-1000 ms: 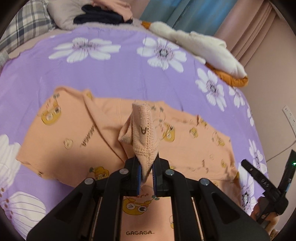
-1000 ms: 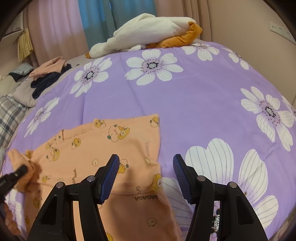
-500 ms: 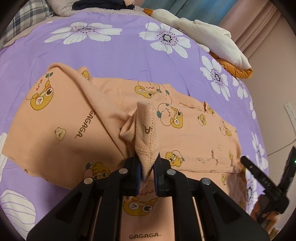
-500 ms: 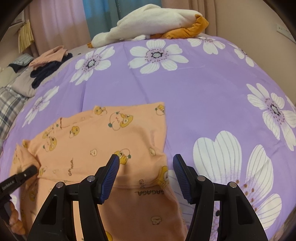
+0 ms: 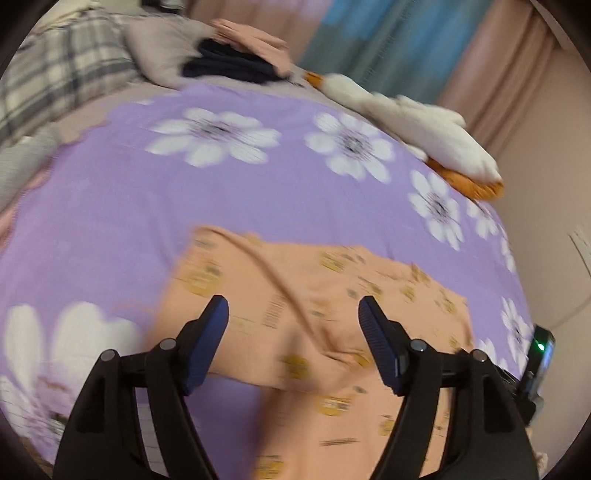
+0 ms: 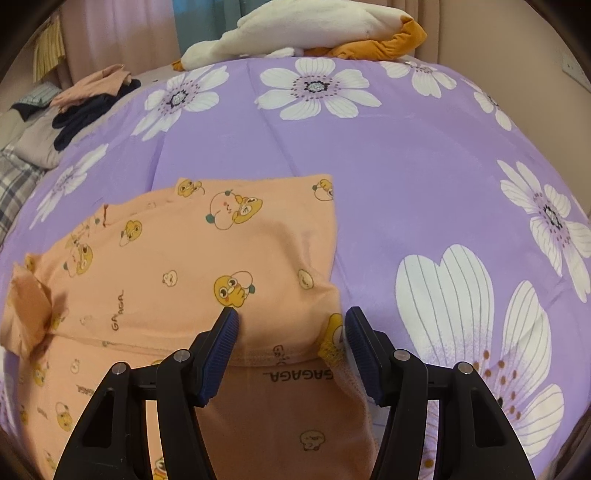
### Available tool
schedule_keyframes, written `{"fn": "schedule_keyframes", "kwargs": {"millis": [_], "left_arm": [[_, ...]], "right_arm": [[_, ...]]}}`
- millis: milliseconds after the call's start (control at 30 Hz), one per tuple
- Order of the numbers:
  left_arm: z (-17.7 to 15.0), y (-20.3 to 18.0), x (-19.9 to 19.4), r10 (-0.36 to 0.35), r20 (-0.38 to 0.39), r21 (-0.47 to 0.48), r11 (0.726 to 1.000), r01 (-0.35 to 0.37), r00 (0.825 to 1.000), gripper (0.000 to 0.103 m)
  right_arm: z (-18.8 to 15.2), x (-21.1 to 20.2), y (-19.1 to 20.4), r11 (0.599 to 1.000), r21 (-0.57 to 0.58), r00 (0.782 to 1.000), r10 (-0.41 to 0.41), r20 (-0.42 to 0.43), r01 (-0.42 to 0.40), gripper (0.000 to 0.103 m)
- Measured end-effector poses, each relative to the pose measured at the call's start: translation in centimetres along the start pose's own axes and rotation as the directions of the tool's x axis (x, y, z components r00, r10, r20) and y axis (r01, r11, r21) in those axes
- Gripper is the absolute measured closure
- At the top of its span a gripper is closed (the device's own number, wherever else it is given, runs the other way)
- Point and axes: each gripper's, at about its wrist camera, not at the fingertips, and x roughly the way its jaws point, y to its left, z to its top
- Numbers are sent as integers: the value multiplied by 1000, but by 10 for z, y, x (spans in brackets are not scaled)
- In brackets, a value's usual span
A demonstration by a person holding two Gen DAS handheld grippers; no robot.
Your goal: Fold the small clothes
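An orange cartoon-print garment lies partly folded on a purple flowered bedspread. Above its near edge, the left gripper and right gripper hover, fingers spread apart, holding nothing. Beyond the garment rests a white plush toy.

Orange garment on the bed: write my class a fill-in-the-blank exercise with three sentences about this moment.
1. The orange garment lies on a purple bedsheet printed with white ____.
2. The left gripper has its jaws ____, with nothing held between them.
3. The right gripper hovers over the garment's hem with its jaws ____.

Missing words: flowers; open; open
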Motion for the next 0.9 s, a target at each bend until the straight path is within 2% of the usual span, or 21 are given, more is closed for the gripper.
{"fn": "schedule_keyframes", "kwargs": {"millis": [133,200,267,367,433,533,667,767,900], "left_arm": [[14,41,-12,83,31,-99,992,-80,996,32],[18,55,-17,101,43,-122,988,-96,994,32],[22,67,-21,114,46,-141,984,-106,992,32],[25,79,-24,136,43,-168,978,-127,990,31],[25,85,-25,152,37,-184,973,-143,988,32],[25,94,-26,169,23,-199,967,-161,985,32],[25,100,-26,160,14,-211,965,-154,987,32],[24,104,-25,153,6,-223,964,-148,988,32],[25,105,-23,142,-3,-228,964,-139,990,32]], "right_arm": [[4,-14,8,1000,18,1000,23,11,-23,44],[8,-26,21,999,1,999,47,24,-47,43],[12,-37,37,995,-29,994,102,41,-100,35],[15,-46,65,974,-79,976,215,22,-213,35],[17,-45,88,945,-103,951,309,-19,-309,35],[18,-33,119,911,-114,917,387,-92,-396,35],[13,-9,149,908,-145,915,371,-155,-393,35],[9,7,158,912,-130,912,361,-194,-389,35],[5,11,165,923,-138,925,334,-180,-360,35]]}}
